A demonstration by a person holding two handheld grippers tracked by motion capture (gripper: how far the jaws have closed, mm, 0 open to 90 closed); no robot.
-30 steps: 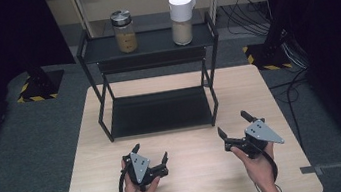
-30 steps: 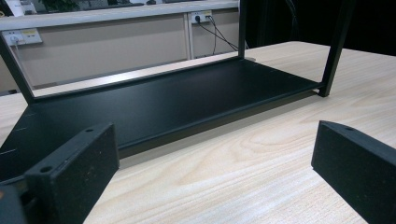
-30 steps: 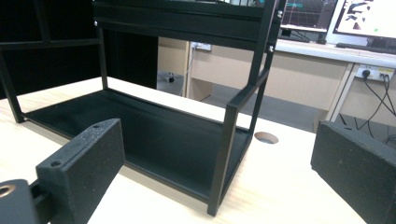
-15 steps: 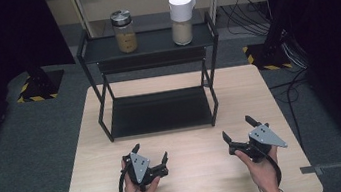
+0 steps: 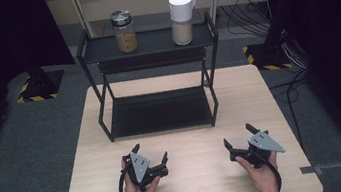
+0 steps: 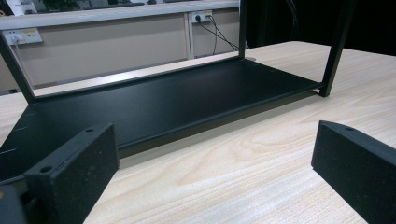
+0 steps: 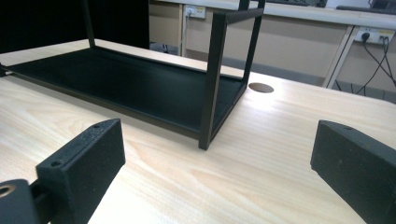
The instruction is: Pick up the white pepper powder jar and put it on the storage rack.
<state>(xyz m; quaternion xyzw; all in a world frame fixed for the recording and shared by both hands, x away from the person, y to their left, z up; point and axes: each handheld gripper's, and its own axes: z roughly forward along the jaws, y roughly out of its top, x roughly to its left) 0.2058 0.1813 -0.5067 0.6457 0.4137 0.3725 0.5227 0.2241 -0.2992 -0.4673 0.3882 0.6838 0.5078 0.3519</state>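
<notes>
Nothing begun yet: left hand-held gripper (image 5: 151, 161) and right hand-held gripper (image 5: 240, 140) both wide, empty, low over pale wooden tabletop (image 5: 191, 189). Nearest, black metal two-tier shelf rack (image 5: 159, 111), untouched ahead.

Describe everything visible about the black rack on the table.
The rack is a two-tier black frame, metal by its look, with thin square legs standing upright on the far half of the wooden table. Its lower shelf is bare. Its upper shelf carries two jars, one steel-lidded, one white-lidded. Neither gripper touches it.
</notes>
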